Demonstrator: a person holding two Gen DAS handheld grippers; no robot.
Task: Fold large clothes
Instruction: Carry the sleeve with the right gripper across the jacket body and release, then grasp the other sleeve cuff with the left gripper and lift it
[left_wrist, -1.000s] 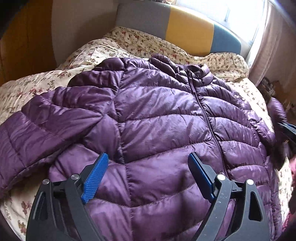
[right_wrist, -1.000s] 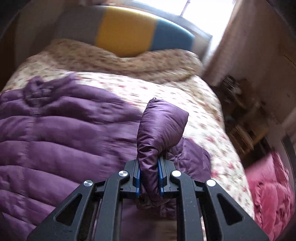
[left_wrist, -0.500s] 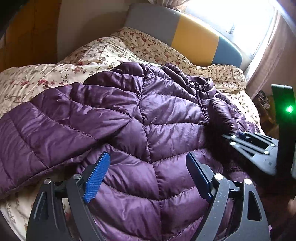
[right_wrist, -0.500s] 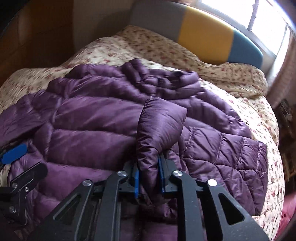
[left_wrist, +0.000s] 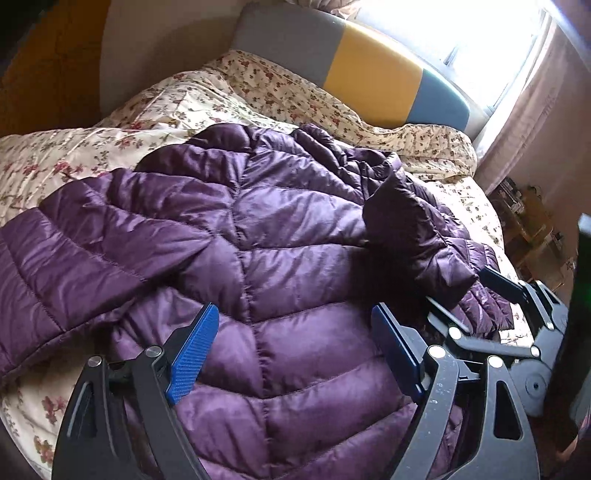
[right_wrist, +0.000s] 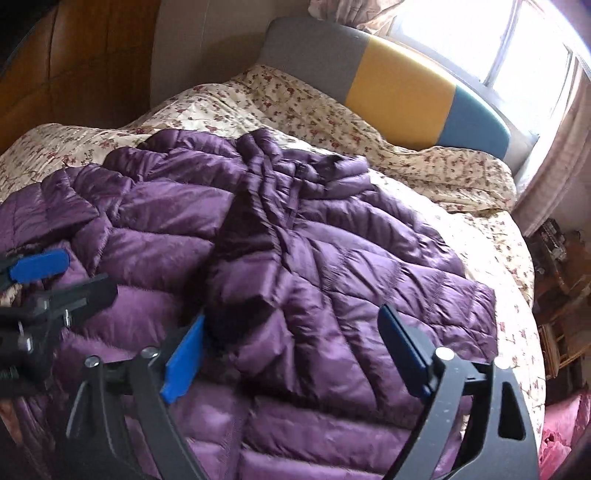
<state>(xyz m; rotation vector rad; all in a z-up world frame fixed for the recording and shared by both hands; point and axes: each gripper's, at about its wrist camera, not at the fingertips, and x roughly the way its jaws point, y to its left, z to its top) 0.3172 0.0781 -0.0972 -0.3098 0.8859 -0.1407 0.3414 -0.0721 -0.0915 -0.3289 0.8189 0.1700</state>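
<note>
My right gripper (right_wrist: 291, 354), jaws opening, drops the quilted purple puffer jacket's (left_wrist: 266, 236) sleeve (right_wrist: 240, 291) across its front, while my left gripper (left_wrist: 295, 354) hovers spread, empty.

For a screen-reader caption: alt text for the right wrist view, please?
A puffy quilted purple jacket lies on a floral-quilted bed, one sleeve folded across its front. The right tongs are opening just behind the cuff.

Black tongs (left_wrist: 291, 354) with blue pads (left_wrist: 192, 354), silver screws.
</note>
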